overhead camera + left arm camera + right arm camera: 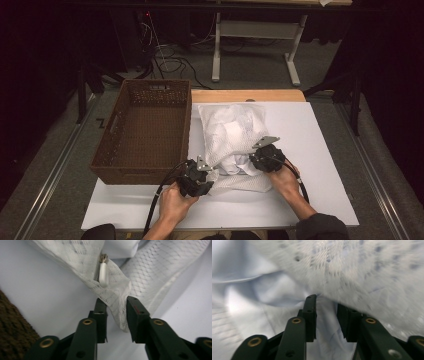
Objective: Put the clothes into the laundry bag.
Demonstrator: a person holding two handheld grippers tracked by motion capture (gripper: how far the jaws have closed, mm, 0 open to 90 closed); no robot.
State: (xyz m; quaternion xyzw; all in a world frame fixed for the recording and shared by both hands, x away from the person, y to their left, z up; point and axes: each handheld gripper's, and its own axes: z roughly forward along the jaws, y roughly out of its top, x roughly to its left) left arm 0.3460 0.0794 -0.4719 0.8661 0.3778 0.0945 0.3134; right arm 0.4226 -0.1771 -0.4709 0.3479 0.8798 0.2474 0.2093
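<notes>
The left gripper (117, 302) has its jaws around a fold of the mesh bag (231, 131) beside the zip pull (103, 275), seemingly pinching it. The right gripper (326, 301) pushes parted jaws into the bag's mouth, toward the white cloth (274, 290); whether they pinch it is unclear. The step looks like emptying the bag; next, grip the cloth and draw it out. The bag lies mid-worktop (320, 150), beside the basket (145, 132).

High view: dim, surroundings near black, white bench (320, 150) brightest, lit from above | soft shadows by basket (145, 132) | left gripper view: sharp near mesh bag (115, 290), tongs soft | right gripper view: motion blur, cloth overexposed, no detail
</notes>
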